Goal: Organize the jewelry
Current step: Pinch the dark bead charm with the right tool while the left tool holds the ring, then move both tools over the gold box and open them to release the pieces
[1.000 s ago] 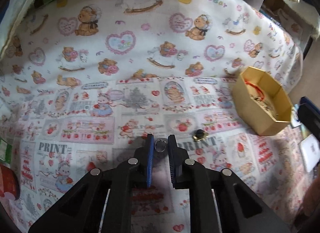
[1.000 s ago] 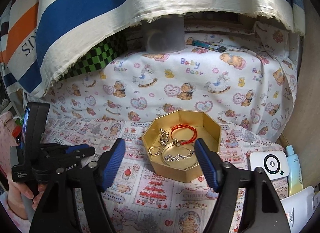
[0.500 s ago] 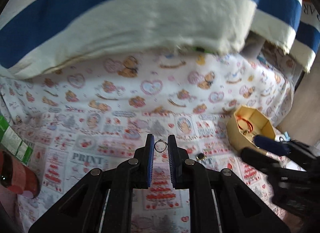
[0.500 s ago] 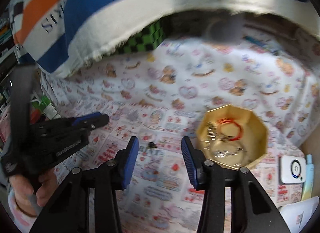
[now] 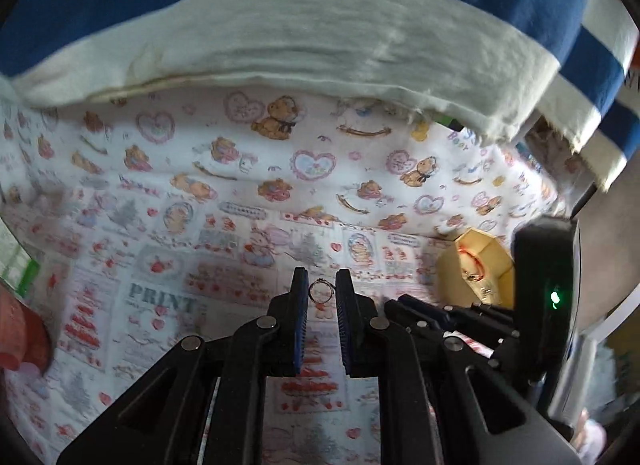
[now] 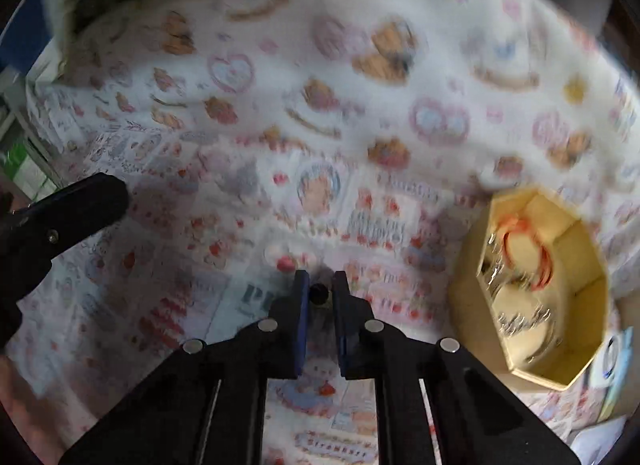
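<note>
A small silver ring (image 5: 321, 291) is held between the blue-padded tips of the left hand-held gripper (image 5: 321, 295), whose jaws are nearly closed on it; the ring is lifted clear of the printed cloth (image 5: 248, 193), a white fabric with teddy bears, hearts and rocking horses that covers the surface below. A thick blue and cream striped textile (image 5: 304, 37) hangs across the top of the left wrist view.

The jaws of the right hand-held gripper (image 6: 320, 292) have just been closing and are now drawn in to a narrow gap, with a small dark round piece of jewellery (image 6: 318, 290) between the tips. The picture is blurred, so it cannot be told for certain whether the pads press on the piece or whether it is still lying on the cloth.

An octagonal gold-coloured cardboard box (image 6: 584, 301) is seen open to the right of the right hand-held gripper, resting on the cloth. Inside it a red cord loop (image 6: 520, 241) and several silvery pieces (image 6: 516, 321) are gathered, their shapes smeared by motion. In the left wrist view the same box is partly hidden behind the black body of the right hand-held gripper, on which a green light (image 5: 555, 298) is lit.
</note>
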The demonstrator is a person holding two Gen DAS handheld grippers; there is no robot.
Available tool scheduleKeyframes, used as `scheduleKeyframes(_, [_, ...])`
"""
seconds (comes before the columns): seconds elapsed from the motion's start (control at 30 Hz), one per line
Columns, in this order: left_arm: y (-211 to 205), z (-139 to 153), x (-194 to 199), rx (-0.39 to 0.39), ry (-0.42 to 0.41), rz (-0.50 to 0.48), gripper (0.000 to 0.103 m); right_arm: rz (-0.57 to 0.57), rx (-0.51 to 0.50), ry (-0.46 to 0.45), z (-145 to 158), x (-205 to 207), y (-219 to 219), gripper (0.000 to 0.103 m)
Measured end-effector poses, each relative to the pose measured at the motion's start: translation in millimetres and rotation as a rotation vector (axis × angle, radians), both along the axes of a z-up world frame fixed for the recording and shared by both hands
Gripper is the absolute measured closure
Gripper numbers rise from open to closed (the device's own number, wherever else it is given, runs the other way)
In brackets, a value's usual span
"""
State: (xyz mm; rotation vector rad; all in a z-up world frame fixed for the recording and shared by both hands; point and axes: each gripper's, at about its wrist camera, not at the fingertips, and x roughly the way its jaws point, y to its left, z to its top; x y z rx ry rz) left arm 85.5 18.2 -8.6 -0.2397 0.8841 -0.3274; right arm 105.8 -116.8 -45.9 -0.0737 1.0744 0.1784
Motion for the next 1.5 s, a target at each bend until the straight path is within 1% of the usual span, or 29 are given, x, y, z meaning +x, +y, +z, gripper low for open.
scheduleKeyframes(0.03, [1, 0, 0, -0.004, 0.000, 0.007, 0.090, 0.008, 0.022, -0.009, 3, -5, -2, 0.094])
scheduleKeyframes(0.07, [0, 2, -1, 0.002, -0.009, 0.007, 0.090, 0.019, 0.021, -0.017, 5, -8, -2, 0.094])
scheduleKeyframes(0.13, [-3, 6, -5, 0.030, -0.044, 0.011, 0.090, 0.045, 0.000, -0.041, 9, -18, -5, 0.094])
scheduleKeyframes(0.2, [-8, 13, -11, 0.057, -0.089, 0.020, 0.090, 0.050, 0.019, -0.072, 15, -36, -17, 0.094])
scheduleKeyframes(0.23, [-9, 17, -14, 0.058, -0.116, 0.030, 0.090, 0.054, 0.034, -0.082, 17, -42, -23, 0.094])
scheduleKeyframes(0.3, [-10, 28, -26, 0.039, -0.218, 0.064, 0.090, 0.063, 0.056, -0.138, 23, -57, -37, 0.094])
scheduleKeyframes(0.4, [-15, 42, -45, 0.025, -0.359, 0.054, 0.090, 0.074, 0.058, -0.322, 40, -82, -55, 0.094])
scheduleKeyframes(0.43, [-17, 46, -51, 0.019, -0.391, 0.046, 0.090, 0.070, 0.076, -0.422, 48, -92, -64, 0.094])
scheduleKeyframes(0.47, [-19, 49, -56, 0.014, -0.417, 0.044, 0.090, 0.074, 0.090, -0.466, 51, -97, -67, 0.094])
scheduleKeyframes(0.53, [-21, 50, -61, -0.001, -0.441, 0.064, 0.090, 0.068, 0.108, -0.549, 57, -105, -75, 0.094])
scheduleKeyframes(0.6, [-22, 48, -60, -0.010, -0.435, 0.063, 0.090, 0.056, 0.095, -0.583, 60, -108, -78, 0.094])
scheduleKeyframes(0.67, [-25, 44, -55, 0.006, -0.419, 0.056, 0.090, 0.043, 0.092, -0.616, 62, -111, -82, 0.094])
scheduleKeyframes(0.7, [-27, 42, -56, 0.016, -0.417, 0.059, 0.090, 0.032, 0.097, -0.620, 63, -113, -86, 0.094])
scheduleKeyframes(0.77, [-33, 36, -53, 0.046, -0.401, 0.051, 0.090, 0.005, 0.089, -0.592, 67, -111, -95, 0.094])
scheduleKeyframes(0.87, [-44, 24, -51, 0.082, -0.381, 0.017, 0.090, -0.010, 0.075, -0.595, 71, -110, -104, 0.094])
scheduleKeyframes(1.0, [-54, 12, -49, 0.156, -0.416, 0.012, 0.090, -0.034, 0.146, -0.599, 76, -110, -120, 0.094])
scheduleKeyframes(1.1, [-54, 11, -50, 0.194, -0.445, 0.013, 0.090, -0.065, 0.167, -0.637, 83, -113, -133, 0.094])
scheduleKeyframes(1.17, [-56, 16, -55, 0.180, -0.471, 0.004, 0.090, -0.077, 0.176, -0.639, 86, -112, -140, 0.094])
scheduleKeyframes(1.23, [-60, 23, -59, 0.151, -0.478, -0.023, 0.090, -0.091, 0.195, -0.634, 88, -110, -149, 0.094])
scheduleKeyframes(1.27, [-66, 25, -59, 0.133, -0.469, -0.046, 0.090, -0.103, 0.204, -0.637, 89, -109, -153, 0.094])
scheduleKeyframes(1.3, [-75, 28, -57, 0.132, -0.452, -0.067, 0.090, -0.116, 0.215, -0.640, 90, -109, -158, 0.094])
scheduleKeyframes(1.37, [-98, 31, -50, 0.154, -0.418, -0.115, 0.090, -0.155, 0.258, -0.627, 91, -106, -173, 0.094])
scheduleKeyframes(1.4, [-111, 32, -46, 0.154, -0.396, -0.175, 0.090, -0.173, 0.282, -0.612, 91, -104, -179, 0.094])
scheduleKeyframes(1.43, [-124, 32, -42, 0.163, -0.382, -0.208, 0.090, -0.199, 0.315, -0.587, 90, -101, -188, 0.094])
scheduleKeyframes(1.47, [-136, 31, -37, 0.174, -0.370, -0.218, 0.090, -0.228, 0.366, -0.557, 87, -97, -198, 0.094])
scheduleKeyframes(1.5, [-146, 30, -32, 0.159, -0.349, -0.241, 0.090, -0.245, 0.400, -0.539, 85, -94, -205, 0.094])
